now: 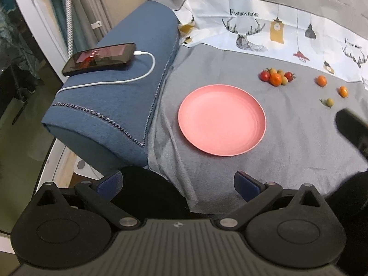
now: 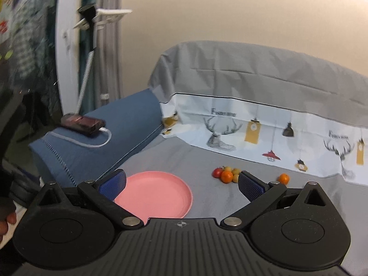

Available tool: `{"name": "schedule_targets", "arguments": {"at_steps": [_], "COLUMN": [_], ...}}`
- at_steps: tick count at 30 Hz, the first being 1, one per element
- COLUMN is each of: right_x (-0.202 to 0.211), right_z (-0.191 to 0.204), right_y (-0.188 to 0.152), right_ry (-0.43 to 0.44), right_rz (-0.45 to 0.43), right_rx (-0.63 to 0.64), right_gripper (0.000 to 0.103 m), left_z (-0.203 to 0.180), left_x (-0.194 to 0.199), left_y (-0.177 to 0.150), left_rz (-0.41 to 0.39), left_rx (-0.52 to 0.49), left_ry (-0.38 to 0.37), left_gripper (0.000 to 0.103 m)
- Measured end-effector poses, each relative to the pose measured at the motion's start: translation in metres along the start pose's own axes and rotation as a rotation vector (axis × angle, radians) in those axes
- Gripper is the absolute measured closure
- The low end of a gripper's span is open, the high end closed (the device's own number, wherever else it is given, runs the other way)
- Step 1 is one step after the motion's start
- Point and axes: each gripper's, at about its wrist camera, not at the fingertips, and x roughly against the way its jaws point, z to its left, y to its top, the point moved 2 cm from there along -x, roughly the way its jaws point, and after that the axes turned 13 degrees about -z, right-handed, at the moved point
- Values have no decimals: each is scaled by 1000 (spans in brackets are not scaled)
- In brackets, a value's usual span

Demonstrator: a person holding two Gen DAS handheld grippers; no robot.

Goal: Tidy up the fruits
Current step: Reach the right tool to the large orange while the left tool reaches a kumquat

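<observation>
Left wrist: both grippers' fingers (image 1: 246, 185) spread; bare cloth (image 1: 287, 142) rings the pink plate (image 1: 222, 120).

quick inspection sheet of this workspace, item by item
surface: grey cloth over a seat, wrinkled near its front left edge.
job's things: pink plate with nothing on it; fruit cluster of red, orange and yellow-green pieces beyond the plate; two loose orange fruits and one loose green fruit to the right.
clutter: phone, screen lit, on the blue armrest.
grippers: left gripper with jaws apart, holding nothing; right gripper with jaws apart, holding nothing, raised above the cloth.
cables: white cable plugged into the phone, trailing across the armrest.
surroundings: printed deer-and-lamp fabric at the back; curtain and window on the left.
</observation>
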Motion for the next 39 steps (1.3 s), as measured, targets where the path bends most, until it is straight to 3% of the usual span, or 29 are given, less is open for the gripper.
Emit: {"name": "schedule_targets", "arguments": {"at_steps": [7, 12, 16, 20, 22, 29, 34, 39], "right_x": [-8, -18, -26, -42, -51, -102, -143, -168], "right_z": [-59, -119, -171, -220, -247, -319, -345, -335], "right_y": [-8, -32, -57, -85, -102, -151, -186, -193], "right_ry": [-136, -300, -454, -580, -624, -716, -690, -727], "right_rz": [-26, 25, 83, 156, 194, 308, 443, 544], "right_rx": [-128, -192, -225, -269, -323, -495, -586, -481], "right_gripper": [0, 0, 1, 1, 1, 1, 0, 0], "left_z": [-34, -71, -107, -141, -158, -208, -228, -226], "left_x": [-17, -36, -71, -122, -149, -246, -310, -351], "left_y": [22, 51, 80, 104, 116, 143, 146, 148], "left_rz": [-1, -23, -2, 76, 93, 175, 267, 341], "left_rx": [-51, -49, -28, 26, 57, 122, 201, 322], "left_ry": [-54, -101, -157, -198, -191, -206, -217, -180], "left_gripper": [0, 0, 0, 0, 0, 0, 0, 0]}}
